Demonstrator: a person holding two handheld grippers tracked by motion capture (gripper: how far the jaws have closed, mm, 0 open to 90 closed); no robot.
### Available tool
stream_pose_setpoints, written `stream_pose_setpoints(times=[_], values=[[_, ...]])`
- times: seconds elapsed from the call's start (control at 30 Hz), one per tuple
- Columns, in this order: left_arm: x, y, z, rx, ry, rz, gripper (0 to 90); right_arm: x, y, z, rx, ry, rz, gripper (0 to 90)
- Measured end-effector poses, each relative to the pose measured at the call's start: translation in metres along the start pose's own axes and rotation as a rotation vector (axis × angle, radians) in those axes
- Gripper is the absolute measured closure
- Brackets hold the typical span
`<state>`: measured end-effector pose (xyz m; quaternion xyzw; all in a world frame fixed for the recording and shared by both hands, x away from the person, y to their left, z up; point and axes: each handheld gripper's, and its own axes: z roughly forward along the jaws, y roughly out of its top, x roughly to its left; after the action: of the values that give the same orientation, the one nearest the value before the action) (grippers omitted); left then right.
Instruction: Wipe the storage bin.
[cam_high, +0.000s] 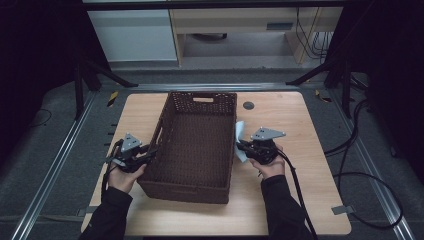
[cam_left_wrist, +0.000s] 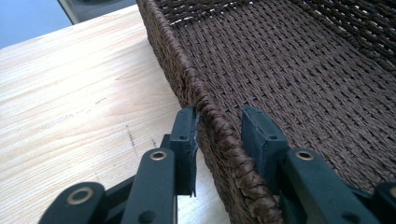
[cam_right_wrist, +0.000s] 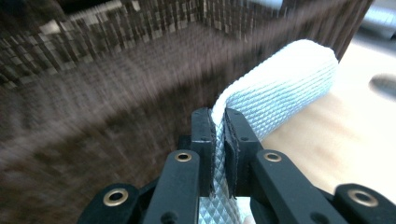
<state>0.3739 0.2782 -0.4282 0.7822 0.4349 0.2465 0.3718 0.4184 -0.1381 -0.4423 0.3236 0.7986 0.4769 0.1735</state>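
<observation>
1. Brown woven rectangular basket (cam_high: 192, 145) sits mid-way on the light wooden surface (cam_high: 295, 200), long side running away from the person, handle cutout at its far end.
2. Left gripper (cam_high: 150, 151) at the basket's left long wall, near the person's end; jaws parted, straddling the braided rim: one outside touching the wall, one inside with a gap. Not clamped.
3. Right gripper (cam_high: 241, 146) just beside the basket's right wall, outside it; jaws closed on a white textured folded cloth (cam_high: 240, 137).
4. Cloth lies against the basket's right outer wall, above the surface, rising past the jaws; right gripper view is motion-blurred.
5. Small dark round disc (cam_high: 248, 105) on the surface right of the basket's far corner.
</observation>
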Motion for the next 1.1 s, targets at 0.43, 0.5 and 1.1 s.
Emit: stream_pose_setpoints(times=[0.43, 0.5, 1.1], values=[[-0.002, -0.003, -0.011, -0.033, 0.004, 0.002, 48.3, 0.009, -0.026, 0.010, 0.091, -0.001, 0.000, 83.9], [-0.004, -0.005, -0.017, -0.040, -0.019, 0.002, 49.5, 0.009, -0.034, 0.013, 0.110, 0.001, 0.007, 83.9], [-0.005, -0.007, -0.010, -0.004, -0.013, 0.001, 67.3, 0.018, 0.009, -0.027, -0.065, 0.047, -0.019, 83.8]])
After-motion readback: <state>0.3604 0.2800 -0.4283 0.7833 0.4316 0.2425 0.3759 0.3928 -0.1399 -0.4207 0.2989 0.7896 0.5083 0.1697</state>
